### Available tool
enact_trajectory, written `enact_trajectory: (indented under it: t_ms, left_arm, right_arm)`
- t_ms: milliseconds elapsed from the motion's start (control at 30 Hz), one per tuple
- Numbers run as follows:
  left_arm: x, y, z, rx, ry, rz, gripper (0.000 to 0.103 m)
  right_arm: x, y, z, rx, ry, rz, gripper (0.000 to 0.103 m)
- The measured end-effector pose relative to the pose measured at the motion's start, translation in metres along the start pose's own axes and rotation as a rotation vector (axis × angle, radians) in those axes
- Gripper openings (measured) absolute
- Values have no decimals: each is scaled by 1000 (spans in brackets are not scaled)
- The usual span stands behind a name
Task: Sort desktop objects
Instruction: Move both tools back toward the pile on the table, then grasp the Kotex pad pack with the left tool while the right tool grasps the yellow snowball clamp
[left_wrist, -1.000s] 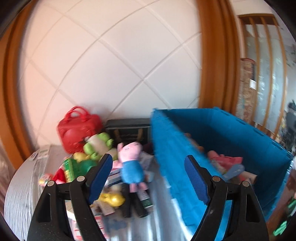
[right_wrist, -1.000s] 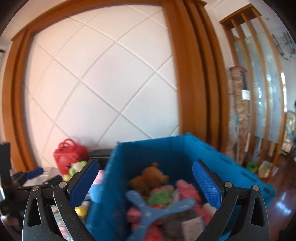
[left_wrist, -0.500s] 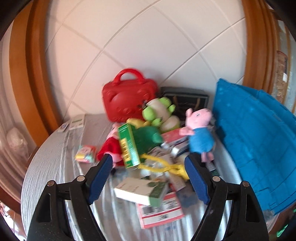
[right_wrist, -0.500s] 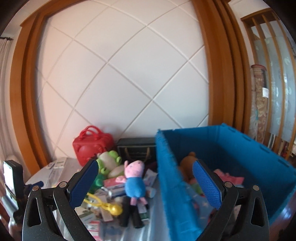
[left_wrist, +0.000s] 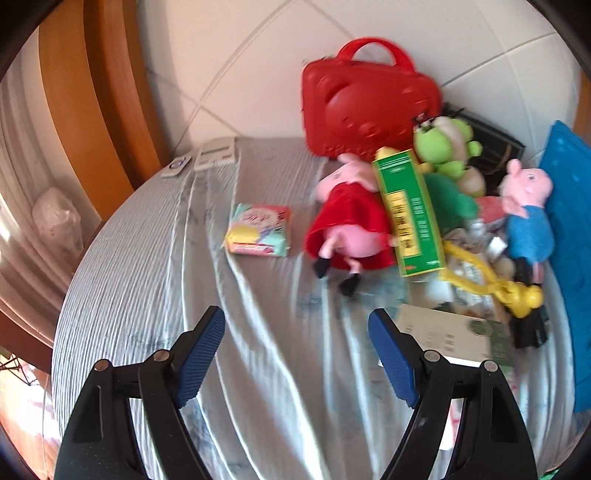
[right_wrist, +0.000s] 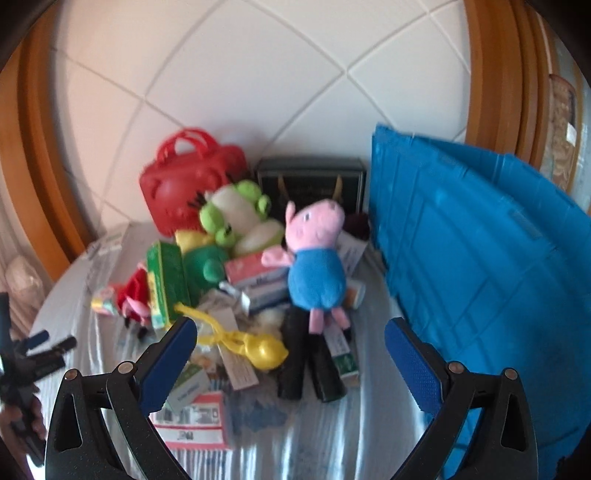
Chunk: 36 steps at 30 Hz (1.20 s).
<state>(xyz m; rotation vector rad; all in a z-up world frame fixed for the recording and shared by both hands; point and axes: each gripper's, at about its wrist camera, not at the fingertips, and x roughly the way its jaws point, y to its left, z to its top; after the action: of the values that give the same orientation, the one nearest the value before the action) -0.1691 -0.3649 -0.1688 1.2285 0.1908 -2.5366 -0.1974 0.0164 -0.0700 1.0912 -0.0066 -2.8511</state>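
A heap of objects lies on the round table (left_wrist: 147, 280): a red-dressed pig plush (left_wrist: 347, 225), a green box (left_wrist: 408, 210), a green frog plush (left_wrist: 445, 147), a blue-dressed pig plush (left_wrist: 528, 218) (right_wrist: 317, 258), a yellow clip toy (left_wrist: 498, 284) (right_wrist: 251, 343) and a small pastel packet (left_wrist: 258, 229). My left gripper (left_wrist: 295, 350) is open and empty above the cloth in front of the heap. My right gripper (right_wrist: 288, 362) is open and empty above the heap's near side. The left gripper also shows at the far left of the right wrist view (right_wrist: 40, 350).
A blue crate (right_wrist: 480, 266) stands right of the heap; only its outer wall shows. A red carry case (left_wrist: 365, 103) and a dark box (right_wrist: 310, 181) stand at the back against the tiled wall. Two remotes (left_wrist: 216, 153) lie at the table's far left.
Both views have swung left and tilted down, away from the blue crate toward the heap. My left gripper now faces the table's left part. Both grippers stayed open.
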Motion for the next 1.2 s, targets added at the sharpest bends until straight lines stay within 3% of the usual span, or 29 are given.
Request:
enact_trajectory:
  t_ms: [167, 367, 600, 667, 833, 967, 1100, 1133, 1200]
  left_arm:
    - [63, 32, 29, -7, 83, 17, 80]
    - [141, 35, 78, 38, 159, 43, 80]
    - [216, 32, 94, 43, 287, 72, 82]
    - [225, 32, 94, 48, 293, 88, 83]
    - [206, 32, 82, 35, 270, 60, 77]
    - [159, 21, 65, 32, 207, 76, 77]
    - [123, 13, 44, 10, 179, 21, 77]
    - [118, 11, 39, 8, 181, 11, 77]
    - [106, 4, 29, 6, 179, -3, 77]
  right_arm:
    - [46, 3, -10, 32, 112, -10, 103]
    - [95, -3, -13, 67, 216, -44, 103]
    - [132, -1, -9, 81, 283, -26, 103]
    - [140, 3, -8, 69, 290, -12, 103]
    - [167, 21, -9, 45, 345, 37, 103]
    - [182, 37, -14, 12, 386, 56, 103]
    - [186, 48, -24, -51, 406, 47, 102]
    - [186, 53, -28, -96, 408, 46, 100]
    - [184, 63, -33, -216, 405, 27, 85]
